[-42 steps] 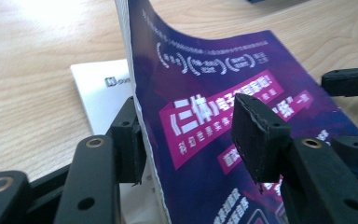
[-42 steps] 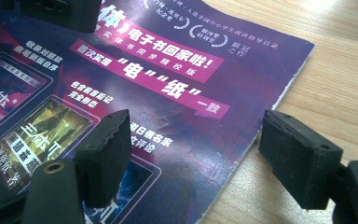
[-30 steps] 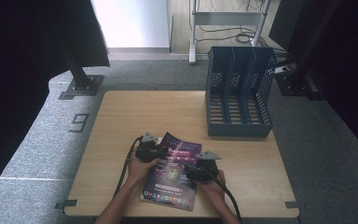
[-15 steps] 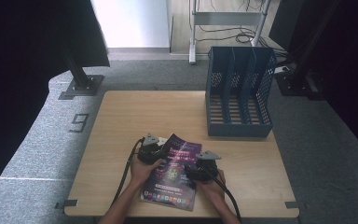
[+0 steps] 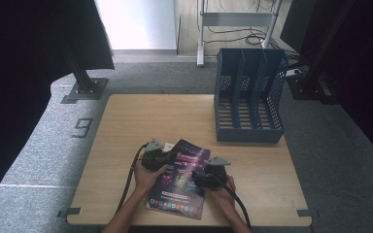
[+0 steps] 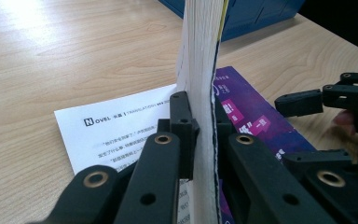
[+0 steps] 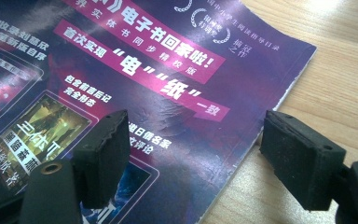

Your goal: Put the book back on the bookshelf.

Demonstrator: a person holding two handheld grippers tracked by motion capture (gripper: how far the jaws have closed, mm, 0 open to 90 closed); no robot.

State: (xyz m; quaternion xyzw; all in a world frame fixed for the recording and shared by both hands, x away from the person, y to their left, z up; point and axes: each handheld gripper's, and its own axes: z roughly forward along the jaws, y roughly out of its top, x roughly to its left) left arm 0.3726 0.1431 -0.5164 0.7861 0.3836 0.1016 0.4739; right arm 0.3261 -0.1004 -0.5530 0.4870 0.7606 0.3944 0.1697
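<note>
your left gripper (image 6: pixel 200 140) is pinching the magazine (image 5: pixel 179 177) by its edge: in the left gripper view the two black jaws are pressed against either side of the stack of pages, which stands upright between them, its white page edges facing the camera and the purple cover on the right side. its jaws have just been closing, and the pages are now clamped between them. under that lifted part a white printed sheet (image 6: pixel 116 135) lies flat on the table (image 5: pixel 175 116).

in the high view the magazine sits near the front edge of the table, between your two hands, with its far left edge raised at your left gripper (image 5: pixel 154 156).

your right gripper (image 7: pixel 196 149) has its jaws spread wide, holding nothing. in the right gripper view one pad hovers over the purple cover and the other over bare wood just beside the magazine's edge.

the blue file rack (image 5: pixel 249 97) stands at the far right of the table, well apart from the magazine.
</note>
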